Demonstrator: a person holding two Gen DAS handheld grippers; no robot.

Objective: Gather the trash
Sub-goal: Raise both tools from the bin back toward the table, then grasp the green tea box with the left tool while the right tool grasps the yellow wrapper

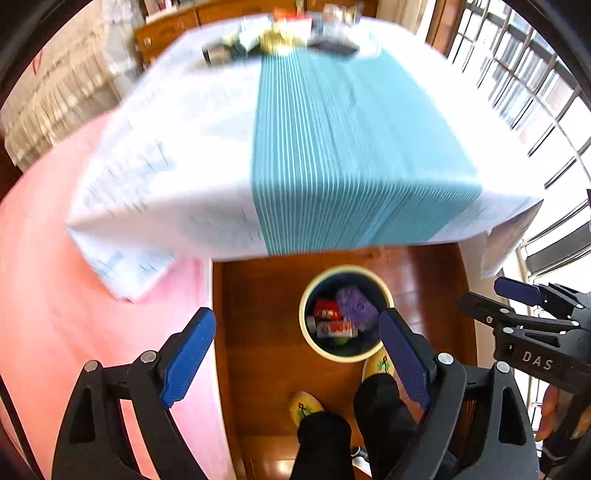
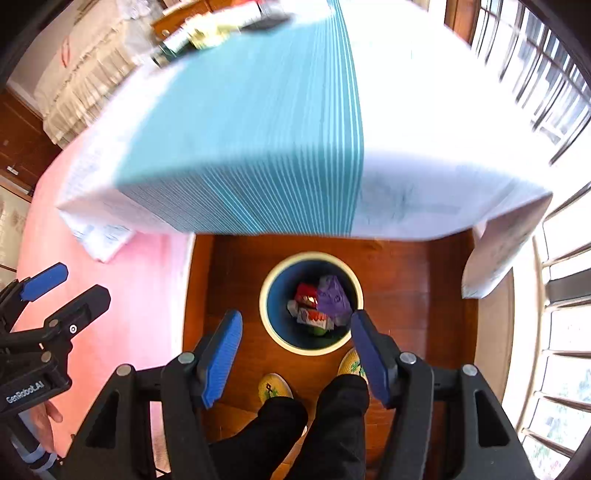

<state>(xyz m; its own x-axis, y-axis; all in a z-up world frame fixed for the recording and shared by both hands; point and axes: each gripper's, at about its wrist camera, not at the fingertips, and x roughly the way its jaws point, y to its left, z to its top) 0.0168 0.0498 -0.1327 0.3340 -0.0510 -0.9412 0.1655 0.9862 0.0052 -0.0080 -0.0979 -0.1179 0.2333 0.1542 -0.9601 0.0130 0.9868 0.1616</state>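
Note:
A round bin with a cream rim [image 1: 306, 334] [image 2: 266, 325] stands on the wood floor below the table's near edge. In it lie a purple wrapper [image 1: 356, 307] [image 2: 332, 299], a red pack [image 1: 327, 310] [image 2: 307, 292] and a white-and-red wrapper [image 1: 338, 328] [image 2: 314, 317]. My left gripper [image 1: 295, 360] is open and empty, held above the floor just left of the bin. My right gripper [image 2: 295, 356] is open and empty above the bin's near rim; it also shows in the left wrist view [image 1: 517, 295]. The left gripper shows at the left of the right wrist view [image 2: 62, 288].
A table with a white cloth and a teal striped runner [image 1: 332, 147] [image 2: 258, 129] fills the upper view, with blurred items at its far end [image 1: 280, 37] [image 2: 221, 26]. A pink surface [image 1: 55, 277] [image 2: 110, 295] lies left. The person's legs and yellow slippers [image 1: 304, 406] [image 2: 275, 386] are below. Window bars [image 1: 535, 92] stand right.

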